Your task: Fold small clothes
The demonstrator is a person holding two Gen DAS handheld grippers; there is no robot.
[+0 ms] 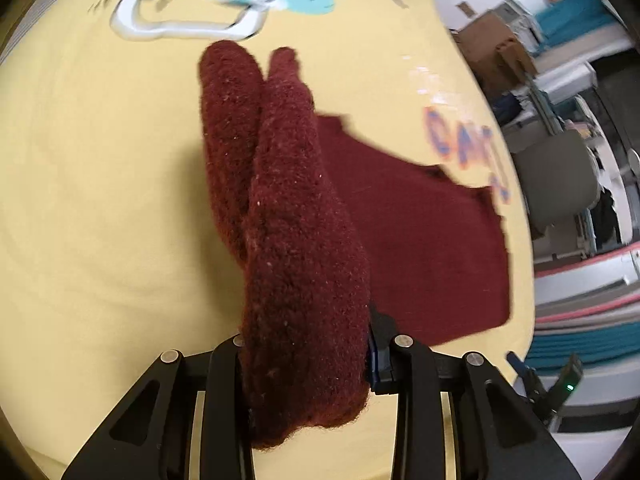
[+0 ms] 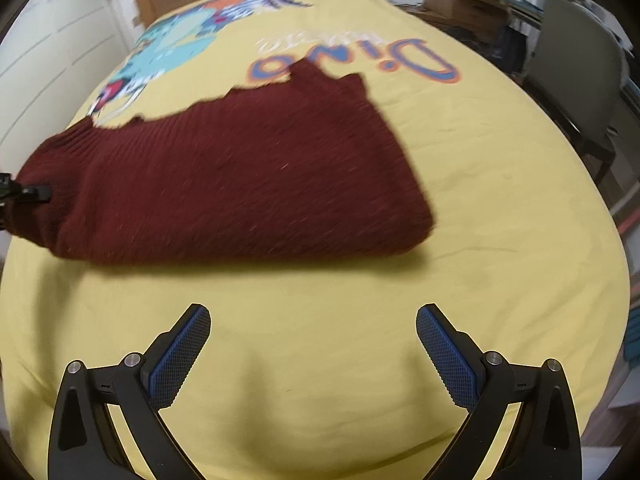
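Maroon knit sweater (image 2: 224, 176) lies mostly flat on the yellow bedsheet (image 2: 480, 184), one end lifted at nine o'clock. It looks soft, thick and limp, likely to sag and drape; hems and corners seem the best holds. The left tongs (image 1: 308, 364) are clamped on a bunched fold, seen up close only from the left wrist. The right wrist view alone shows the garment's full spread, with the right tongs (image 2: 314, 344) wide apart and empty.

Left tongs (image 1: 308, 364) clamped on cloth; right tongs (image 2: 313, 354) spread wide.
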